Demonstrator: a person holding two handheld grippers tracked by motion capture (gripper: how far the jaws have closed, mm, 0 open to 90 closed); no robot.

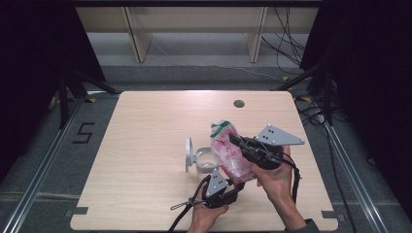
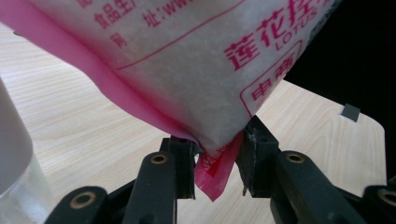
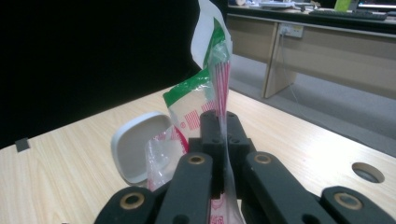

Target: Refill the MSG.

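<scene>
A plastic bag (image 1: 227,150) printed in pink, white and green is held above the table between both grippers. My right gripper (image 1: 234,140) is shut on the thin film near its upper part (image 3: 219,79), jaws pressed together. Reaching in from below, my left gripper (image 1: 235,185) pinches the bag's lower pink corner (image 2: 215,172) between its jaws. Pink lettering covers the bag's white face (image 2: 187,60). A hand holds each gripper at the table's front right.
A clear jar (image 1: 207,160) lies on its side just left of the bag, its white lid (image 1: 188,154) standing on edge. The light wooden table (image 1: 145,145) has a round hole (image 1: 238,103) near its far edge. Shelving stands beyond the table.
</scene>
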